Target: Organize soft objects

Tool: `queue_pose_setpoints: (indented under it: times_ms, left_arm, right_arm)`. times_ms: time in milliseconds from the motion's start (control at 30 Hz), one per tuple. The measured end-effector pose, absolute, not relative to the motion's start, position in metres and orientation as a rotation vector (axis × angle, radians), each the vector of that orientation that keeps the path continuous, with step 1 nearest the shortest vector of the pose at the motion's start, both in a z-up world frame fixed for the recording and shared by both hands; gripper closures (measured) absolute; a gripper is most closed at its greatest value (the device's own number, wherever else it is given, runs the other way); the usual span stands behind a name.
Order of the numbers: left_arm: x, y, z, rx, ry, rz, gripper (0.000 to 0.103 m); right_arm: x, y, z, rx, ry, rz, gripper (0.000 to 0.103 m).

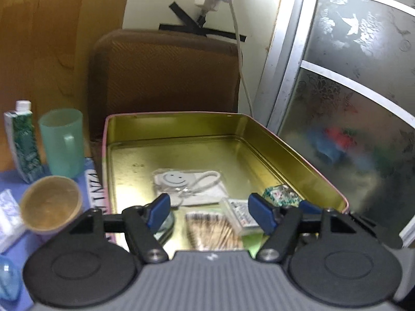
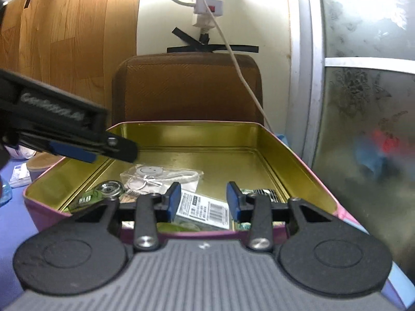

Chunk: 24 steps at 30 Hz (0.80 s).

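Both the left tool [image 1: 208, 211] and right tool [image 2: 203, 199] hover spread and empty over an open tin [image 1: 298, 153] already holding small packets [image 1: 190, 185], while a tissue pack [image 1: 7, 216] apparently waits on the table [image 1: 15, 248].

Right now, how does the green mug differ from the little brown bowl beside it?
The green mug is tall, translucent teal and has a handle; the brown bowl is low, wide, opaque tan and has none. The mug stands farther back, the bowl nearer the camera. Both stand upright, look empty, and sit left of the tin.
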<state>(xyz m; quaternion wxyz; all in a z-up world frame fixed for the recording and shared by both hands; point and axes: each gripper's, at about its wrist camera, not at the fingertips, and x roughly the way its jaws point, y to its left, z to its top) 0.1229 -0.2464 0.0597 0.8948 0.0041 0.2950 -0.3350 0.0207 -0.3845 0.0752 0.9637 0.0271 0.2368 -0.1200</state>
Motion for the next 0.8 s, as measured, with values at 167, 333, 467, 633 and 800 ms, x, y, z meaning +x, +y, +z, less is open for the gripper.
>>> queue_pose_setpoints:
  times_ms: [167,333,467,633,800]
  left_arm:
    - [0.096,-0.217,0.062,0.032,0.592,-0.681,0.035]
    - [0.070,-0.151,0.058,-0.005,0.551,-0.658,0.035]
    - [0.071,-0.093,0.039,-0.047,0.589,-0.547,0.034]
    - [0.087,-0.019,0.007,-0.058,0.676,-0.301,0.034]
    - [0.095,0.042,-0.006,-0.036,0.678,-0.122,0.034]
  right_arm:
    - [0.005,-0.371,0.085,0.139,0.436,-0.233,0.061]
    - [-0.003,-0.345,0.095,0.144,0.422,-0.152,0.061]
    - [0.002,-0.312,0.101,0.109,0.425,-0.050,0.061]
    - [0.020,-0.263,0.093,0.083,0.499,0.112,0.060]
    - [0.038,-0.212,0.076,0.024,0.602,0.262,0.057]
